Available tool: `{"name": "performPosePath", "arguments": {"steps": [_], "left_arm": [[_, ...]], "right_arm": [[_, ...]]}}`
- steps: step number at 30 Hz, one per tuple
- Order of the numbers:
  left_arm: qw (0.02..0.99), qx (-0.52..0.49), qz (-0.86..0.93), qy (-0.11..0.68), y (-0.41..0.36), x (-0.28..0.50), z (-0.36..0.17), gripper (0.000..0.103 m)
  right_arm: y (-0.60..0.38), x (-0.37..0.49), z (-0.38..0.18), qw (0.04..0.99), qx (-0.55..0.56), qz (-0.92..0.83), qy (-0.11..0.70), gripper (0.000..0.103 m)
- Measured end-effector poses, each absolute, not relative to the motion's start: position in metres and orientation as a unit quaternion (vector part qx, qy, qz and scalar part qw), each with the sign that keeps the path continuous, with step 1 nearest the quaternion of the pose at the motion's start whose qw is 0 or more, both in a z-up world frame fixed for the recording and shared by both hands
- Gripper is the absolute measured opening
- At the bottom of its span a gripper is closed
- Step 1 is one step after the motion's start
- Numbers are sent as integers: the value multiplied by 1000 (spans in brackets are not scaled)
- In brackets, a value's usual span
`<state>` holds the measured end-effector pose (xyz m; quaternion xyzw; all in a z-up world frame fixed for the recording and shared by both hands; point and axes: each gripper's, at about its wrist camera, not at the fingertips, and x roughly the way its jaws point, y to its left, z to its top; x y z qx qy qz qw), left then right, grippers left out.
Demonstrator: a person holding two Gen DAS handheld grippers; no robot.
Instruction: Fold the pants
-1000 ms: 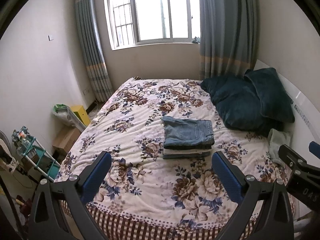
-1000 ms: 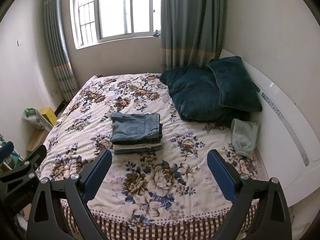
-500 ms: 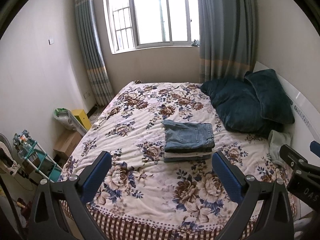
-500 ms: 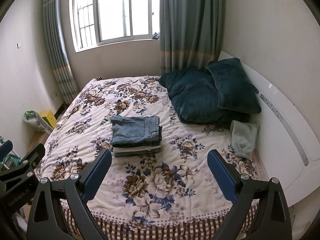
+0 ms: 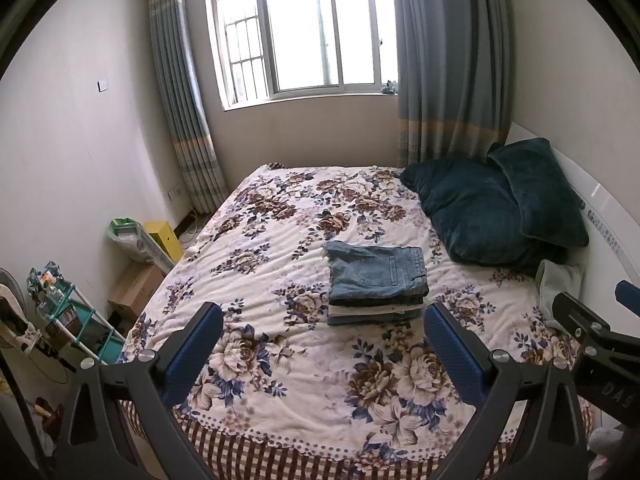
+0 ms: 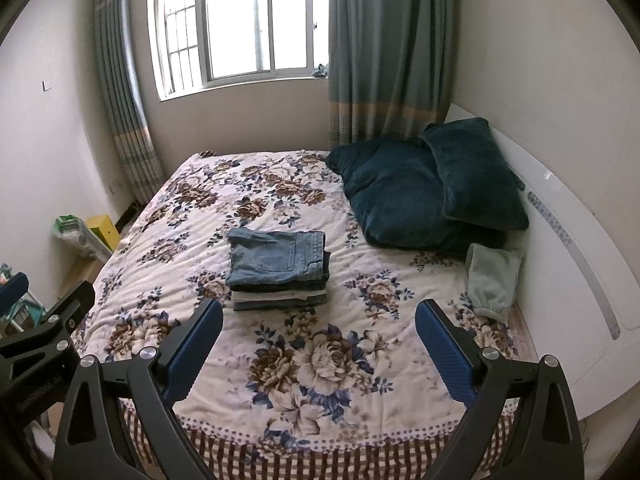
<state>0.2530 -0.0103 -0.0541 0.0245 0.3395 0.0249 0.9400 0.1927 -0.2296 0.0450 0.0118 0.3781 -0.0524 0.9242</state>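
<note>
A stack of folded pants (image 5: 376, 280) lies in the middle of the floral bed, with blue jeans on top; it also shows in the right wrist view (image 6: 278, 270). My left gripper (image 5: 322, 344) is open and empty, held above the near edge of the bed, well short of the stack. My right gripper (image 6: 318, 340) is open and empty too, at the same distance. Each gripper shows at the edge of the other's view: the right gripper (image 5: 600, 344) and the left gripper (image 6: 36, 332).
The floral bedspread (image 5: 280, 264) covers the bed. Two dark teal pillows (image 6: 424, 196) lean on the white headboard (image 6: 568, 240). A pale green cloth (image 6: 492, 276) lies by the headboard. A teal rack (image 5: 68, 320), boxes and a yellow bin (image 5: 162, 236) stand left of the bed.
Both grippers have pulled back and risen from the bed, so the stack looks smaller and farther. The pants have not moved. Both grippers stay open.
</note>
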Motion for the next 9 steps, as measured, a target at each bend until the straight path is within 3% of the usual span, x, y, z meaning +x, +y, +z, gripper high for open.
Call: {"name": "performPosePath", "arguments": {"steps": [9], "left_arm": [[940, 22, 28, 339, -6, 252, -51, 103]], "right_arm": [[-231, 192, 44, 924, 13, -55, 379, 99]]}}
